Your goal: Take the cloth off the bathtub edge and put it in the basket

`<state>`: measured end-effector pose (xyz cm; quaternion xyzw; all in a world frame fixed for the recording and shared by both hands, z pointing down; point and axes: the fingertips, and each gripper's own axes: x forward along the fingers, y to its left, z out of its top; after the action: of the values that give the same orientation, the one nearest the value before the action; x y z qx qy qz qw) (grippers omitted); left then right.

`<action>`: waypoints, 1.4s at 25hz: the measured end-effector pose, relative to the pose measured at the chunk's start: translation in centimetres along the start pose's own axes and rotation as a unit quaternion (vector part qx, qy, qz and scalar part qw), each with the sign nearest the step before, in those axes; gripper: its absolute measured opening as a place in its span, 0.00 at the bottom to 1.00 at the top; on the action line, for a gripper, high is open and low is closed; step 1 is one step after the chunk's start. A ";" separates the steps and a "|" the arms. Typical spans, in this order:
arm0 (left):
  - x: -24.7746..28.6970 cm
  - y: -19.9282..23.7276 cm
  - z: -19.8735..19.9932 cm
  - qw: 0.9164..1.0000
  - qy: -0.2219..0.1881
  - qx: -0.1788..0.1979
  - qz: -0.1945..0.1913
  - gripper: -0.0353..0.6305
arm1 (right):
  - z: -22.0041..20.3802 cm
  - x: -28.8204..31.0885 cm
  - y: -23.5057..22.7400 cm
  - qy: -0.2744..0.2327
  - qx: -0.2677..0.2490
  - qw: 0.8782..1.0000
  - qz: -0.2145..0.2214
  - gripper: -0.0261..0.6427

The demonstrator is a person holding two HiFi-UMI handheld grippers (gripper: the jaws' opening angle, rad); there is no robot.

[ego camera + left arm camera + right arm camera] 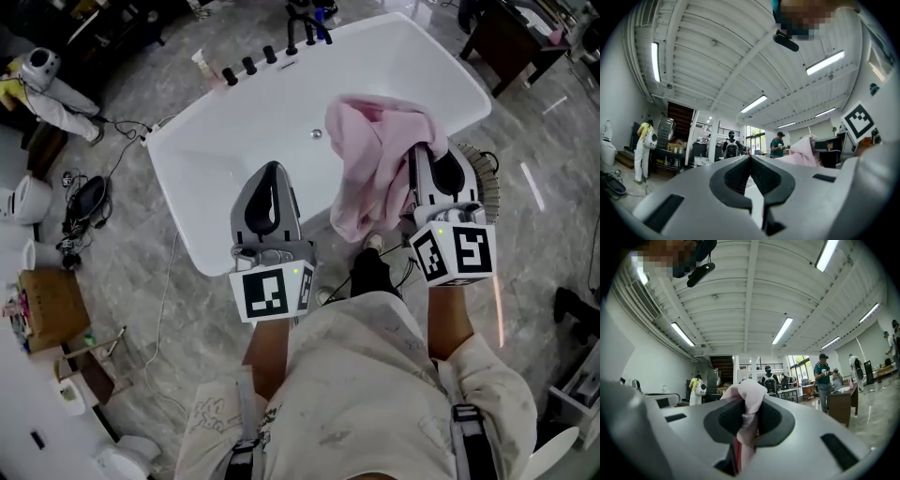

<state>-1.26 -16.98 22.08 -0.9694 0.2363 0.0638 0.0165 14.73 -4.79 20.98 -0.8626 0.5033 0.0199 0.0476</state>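
Head view: pink cloth [370, 164] bunched, draping, pinched in right tongs [425, 152]; left tongs [271, 171] closed, empty.

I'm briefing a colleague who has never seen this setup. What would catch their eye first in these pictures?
The pink cloth stands out at once: it is pinched in the right gripper and hangs bunched above the white bathtub. Beside it, on the tub's near side, the left gripper is shut with nothing in it. A ribbed basket edge peeks out just right of the right gripper.
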 end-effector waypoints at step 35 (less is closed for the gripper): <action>29.7 -31.7 -4.7 0.959 0.003 -0.040 -0.280 0.06 | 4.3 -3.0 -40.7 -0.051 -0.026 0.951 -0.305 0.09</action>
<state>40.03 -2.67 22.93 -0.9969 -0.0472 0.0628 -0.0058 48.72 18.08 19.50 -0.9737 0.2126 0.0615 0.0543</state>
